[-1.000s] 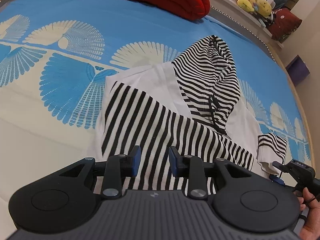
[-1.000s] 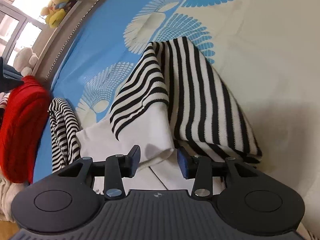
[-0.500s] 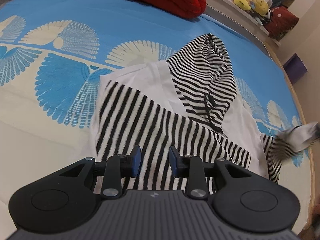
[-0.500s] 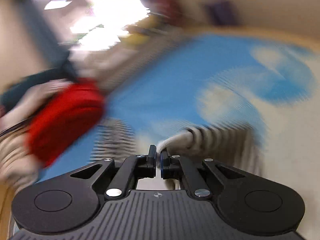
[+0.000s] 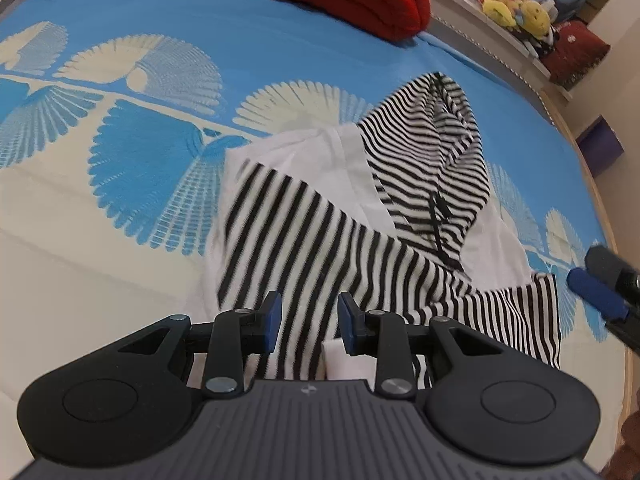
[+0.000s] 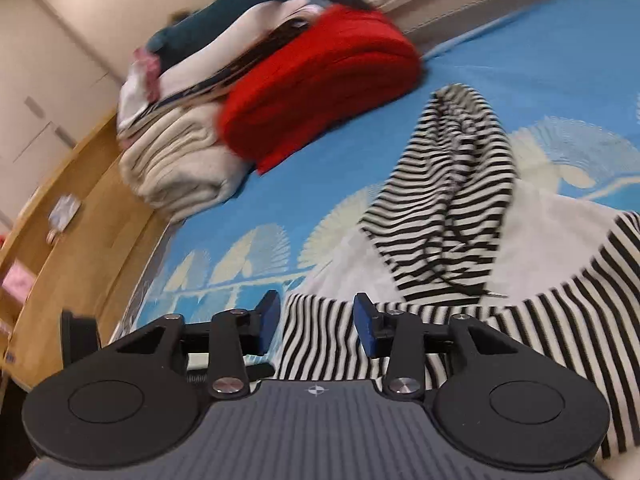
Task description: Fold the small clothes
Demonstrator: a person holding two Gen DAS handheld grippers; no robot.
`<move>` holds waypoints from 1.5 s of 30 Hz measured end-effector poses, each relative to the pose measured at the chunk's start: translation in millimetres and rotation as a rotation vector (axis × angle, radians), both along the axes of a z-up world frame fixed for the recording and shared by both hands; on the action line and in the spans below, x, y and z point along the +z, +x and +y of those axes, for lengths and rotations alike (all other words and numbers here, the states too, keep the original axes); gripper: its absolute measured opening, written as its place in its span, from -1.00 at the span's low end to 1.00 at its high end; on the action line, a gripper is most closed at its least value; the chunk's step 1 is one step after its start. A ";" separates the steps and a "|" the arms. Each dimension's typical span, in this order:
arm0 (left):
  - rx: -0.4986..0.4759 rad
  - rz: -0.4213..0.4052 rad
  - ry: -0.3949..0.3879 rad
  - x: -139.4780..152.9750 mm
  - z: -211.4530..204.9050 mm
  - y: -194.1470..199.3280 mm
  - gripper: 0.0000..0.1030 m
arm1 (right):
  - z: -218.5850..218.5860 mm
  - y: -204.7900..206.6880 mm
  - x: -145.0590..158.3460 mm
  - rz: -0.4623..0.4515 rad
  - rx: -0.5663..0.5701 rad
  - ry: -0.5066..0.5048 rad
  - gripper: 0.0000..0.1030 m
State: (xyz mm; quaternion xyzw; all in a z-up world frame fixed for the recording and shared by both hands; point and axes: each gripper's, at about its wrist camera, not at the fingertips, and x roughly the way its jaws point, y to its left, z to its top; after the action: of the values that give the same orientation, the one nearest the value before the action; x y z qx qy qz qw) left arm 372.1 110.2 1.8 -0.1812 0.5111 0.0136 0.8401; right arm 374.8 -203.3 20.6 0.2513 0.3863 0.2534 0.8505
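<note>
The left gripper (image 5: pixel 307 320) is being held low with jaws spread over the striped hoodie (image 5: pixel 360 240), which is being kept on the bed (image 5: pixel 120 240); the right gripper (image 6: pixel 316 322) is likewise being held spread above a striped sleeve.

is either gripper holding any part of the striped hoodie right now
No. The left gripper and right gripper are both open above the striped hoodie, with nothing pinched between their fingers.
</note>
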 end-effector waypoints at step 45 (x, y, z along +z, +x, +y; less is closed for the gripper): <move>0.041 0.121 0.054 -54.5 0.3 12.8 -0.60 | -116.4 -12.6 -113.1 0.588 -0.674 -0.273 0.02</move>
State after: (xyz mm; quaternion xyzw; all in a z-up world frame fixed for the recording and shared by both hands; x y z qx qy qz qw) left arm 384.9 110.4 -52.8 -0.1675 0.5566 0.0555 0.8118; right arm 362.2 -319.7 -92.4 0.3098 0.5378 -0.1719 0.7650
